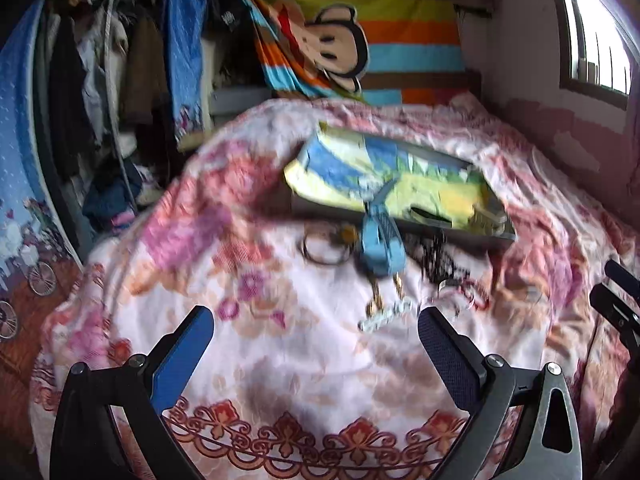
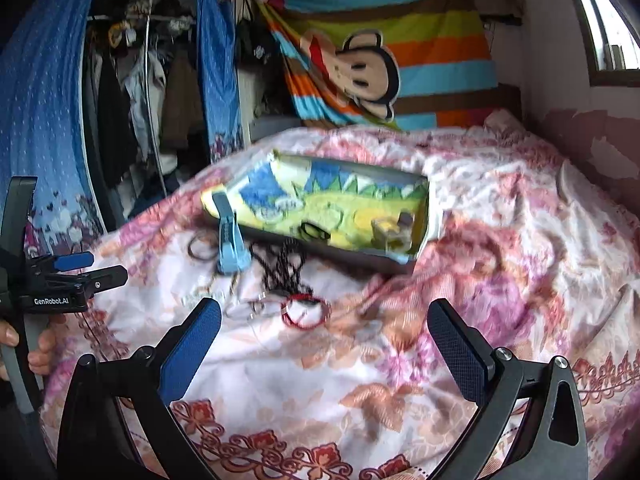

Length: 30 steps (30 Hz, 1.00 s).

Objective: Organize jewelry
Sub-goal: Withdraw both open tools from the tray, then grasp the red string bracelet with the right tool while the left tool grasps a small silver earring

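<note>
Blurring smears the jewelry (image 2: 280, 280) (chains indistinct) on the bed (image 2: 500, 240) before the box (image 2: 320, 212); both tools, left (image 1: 316, 336) and right (image 2: 324, 328), gape empty, short of it.

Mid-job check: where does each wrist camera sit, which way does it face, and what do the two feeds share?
Left wrist: behind the open left gripper, facing up the bed; right gripper edges in.
Right wrist: behind the open right gripper, same heading; left gripper and a hand show.
Shared: lined box, blue clip, black necklace.
</note>
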Available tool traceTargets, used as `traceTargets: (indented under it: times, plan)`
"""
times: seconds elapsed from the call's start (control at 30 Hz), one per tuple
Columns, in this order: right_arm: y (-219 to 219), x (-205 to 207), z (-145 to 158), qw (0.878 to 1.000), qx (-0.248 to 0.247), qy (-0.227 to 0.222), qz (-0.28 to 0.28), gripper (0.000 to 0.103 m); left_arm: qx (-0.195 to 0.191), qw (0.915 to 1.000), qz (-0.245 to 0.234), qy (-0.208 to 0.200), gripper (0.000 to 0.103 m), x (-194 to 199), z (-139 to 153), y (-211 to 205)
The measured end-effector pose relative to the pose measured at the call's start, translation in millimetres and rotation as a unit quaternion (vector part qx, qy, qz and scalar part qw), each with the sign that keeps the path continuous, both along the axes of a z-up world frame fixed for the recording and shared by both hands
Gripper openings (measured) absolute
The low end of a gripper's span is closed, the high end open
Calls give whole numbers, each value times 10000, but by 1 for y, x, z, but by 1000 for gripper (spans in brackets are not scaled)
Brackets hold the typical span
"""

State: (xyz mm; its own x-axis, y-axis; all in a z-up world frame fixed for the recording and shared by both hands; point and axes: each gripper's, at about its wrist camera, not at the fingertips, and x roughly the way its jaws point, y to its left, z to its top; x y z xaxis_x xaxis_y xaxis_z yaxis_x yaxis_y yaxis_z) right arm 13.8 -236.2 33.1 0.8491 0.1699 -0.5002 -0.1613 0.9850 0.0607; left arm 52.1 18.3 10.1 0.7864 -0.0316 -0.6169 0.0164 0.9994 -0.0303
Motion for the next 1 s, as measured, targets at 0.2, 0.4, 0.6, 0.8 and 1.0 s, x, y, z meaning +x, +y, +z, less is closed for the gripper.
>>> traceTargets:
  times: [0.2,0.4,0.6,0.8,1.0]
  plan:
    - [-7,26,-21,9961,185,811,299,101,-419,9959,-498,631,103,18,-25,7]
    - [-11,53,-37,9919,228,1182,412,97,-552,9902,-852,962,103,40,-36,0]
    - [3,72,-42,9896,91,1284,643,69,-119,9878,-1211,976,84,60,-38,-16]
    - [20,87,-48,9845,-72,1445,990,45,-163,9809,-1461,1277,58,73,-47,-17]
    - [33,95,-55,9789,-286,1609,1228,37,-188,9773,-1641,1328,50,76,-51,-16]
